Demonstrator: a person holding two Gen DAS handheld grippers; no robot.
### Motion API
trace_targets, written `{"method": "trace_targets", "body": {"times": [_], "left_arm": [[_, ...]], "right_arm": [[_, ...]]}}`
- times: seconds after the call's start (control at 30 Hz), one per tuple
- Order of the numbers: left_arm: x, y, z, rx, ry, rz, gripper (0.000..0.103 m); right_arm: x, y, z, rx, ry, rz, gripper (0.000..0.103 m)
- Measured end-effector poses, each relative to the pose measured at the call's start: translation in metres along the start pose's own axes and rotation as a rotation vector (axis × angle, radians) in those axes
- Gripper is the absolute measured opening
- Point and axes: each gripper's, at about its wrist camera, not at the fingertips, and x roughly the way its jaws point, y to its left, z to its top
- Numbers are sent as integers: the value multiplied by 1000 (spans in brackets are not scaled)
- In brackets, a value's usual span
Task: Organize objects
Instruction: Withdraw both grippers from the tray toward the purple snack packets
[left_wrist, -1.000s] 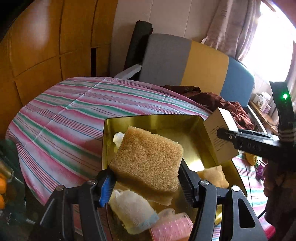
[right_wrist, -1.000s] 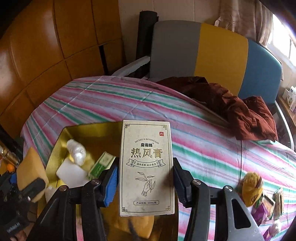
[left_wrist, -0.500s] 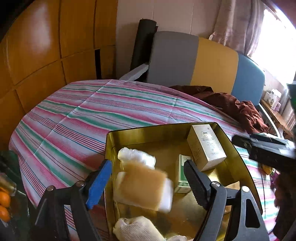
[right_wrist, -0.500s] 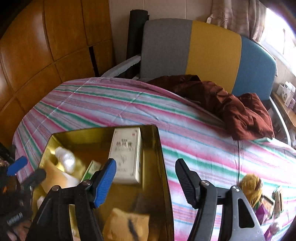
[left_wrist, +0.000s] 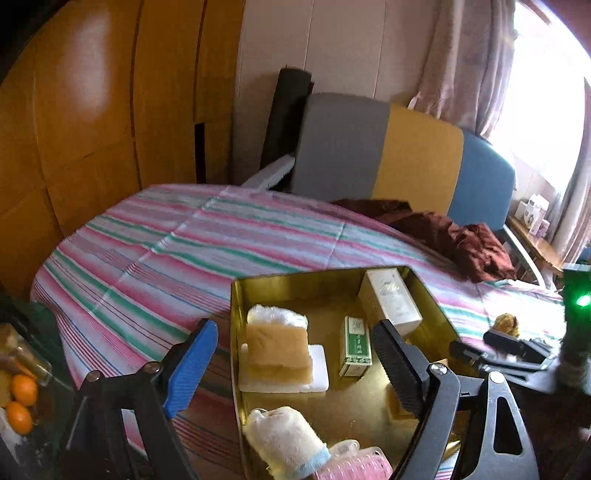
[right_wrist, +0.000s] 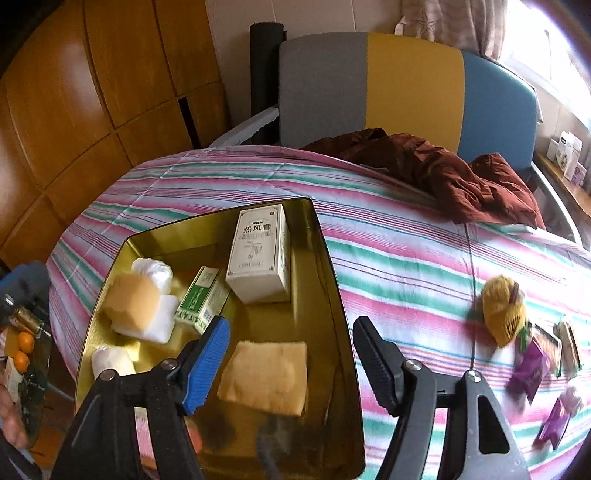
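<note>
A gold tin tray (left_wrist: 295, 281) (right_wrist: 332, 258) sits on the striped tablecloth. In it lie a tan sponge (left_wrist: 277, 347) (right_wrist: 129, 299) on a white pad, a cream box (left_wrist: 389, 299) (right_wrist: 258, 254), a small green box (left_wrist: 355, 345) (right_wrist: 199, 299), a second tan sponge (right_wrist: 266, 376) and white cloth rolls (left_wrist: 284, 443). My left gripper (left_wrist: 295, 373) is open and empty above the tray's near left part. My right gripper (right_wrist: 291, 365) is open and empty above the tray's near right edge.
A yellow knitted item (right_wrist: 502, 310), purple packets (right_wrist: 528, 373) and small wrapped items lie on the cloth right of the tray. A dark red cloth (right_wrist: 443, 173) lies at the far table edge before a grey, yellow and blue chair (right_wrist: 369, 85). Oranges (left_wrist: 22, 402) sit lower left.
Both grippers opened and pulled back. The left let go of the tan sponge, which now rests on the white pad. The right let go of the cream box, which now lies in the tray.
</note>
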Motion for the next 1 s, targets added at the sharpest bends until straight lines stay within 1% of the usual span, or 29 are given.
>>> {"method": "trace_targets", "body": {"times": [0.07, 0.17, 0.23, 0.3, 0.37, 0.4, 0.43, 0.5, 0.57, 0.63, 0.73, 0.8, 0.9, 1.0], "left_arm": [[-16, 2, 1, 16, -25, 14, 92], [-36, 11, 0, 55, -57, 43, 95], [-47, 23, -2, 48, -75, 72, 97], [-54, 39, -5, -16, -77, 84, 97], [-56, 52, -13, -121, -69, 70, 97], [-55, 54, -16, -153, -60, 59, 97], [-51, 52, -23, -178, -43, 39, 97], [-44, 41, -33, -182, -28, 24, 97], [-35, 25, -42, -159, 5, -4, 97], [-26, 4, -52, -106, 36, -30, 97], [-20, -19, -63, -48, 48, -43, 97], [-17, -34, -70, 3, 52, -43, 97], [-17, -43, -78, 51, 51, -35, 97], [-15, -47, -82, 73, 51, -27, 97]], "right_arm": [[-8, 1, -7, -10, -19, -11, 76], [-22, 1, -19, -48, -66, -33, 80], [-28, 1, -26, -67, -86, -55, 81], [-33, -2, -36, -78, -98, -74, 82], [-36, -4, -43, -84, -103, -89, 82], [-37, -6, -47, -86, -104, -99, 82], [-39, -8, -50, -85, -105, -107, 82], [-41, -11, -55, -83, -104, -118, 82], [-44, -15, -59, -81, -104, -129, 82], [-46, -18, -64, -77, -104, -142, 82], [-46, -20, -69, -71, -99, -148, 82], [-45, -21, -71, -69, -92, -150, 82], [-43, -24, -74, -64, -82, -152, 82], [-43, -25, -75, -61, -77, -158, 82]]}}
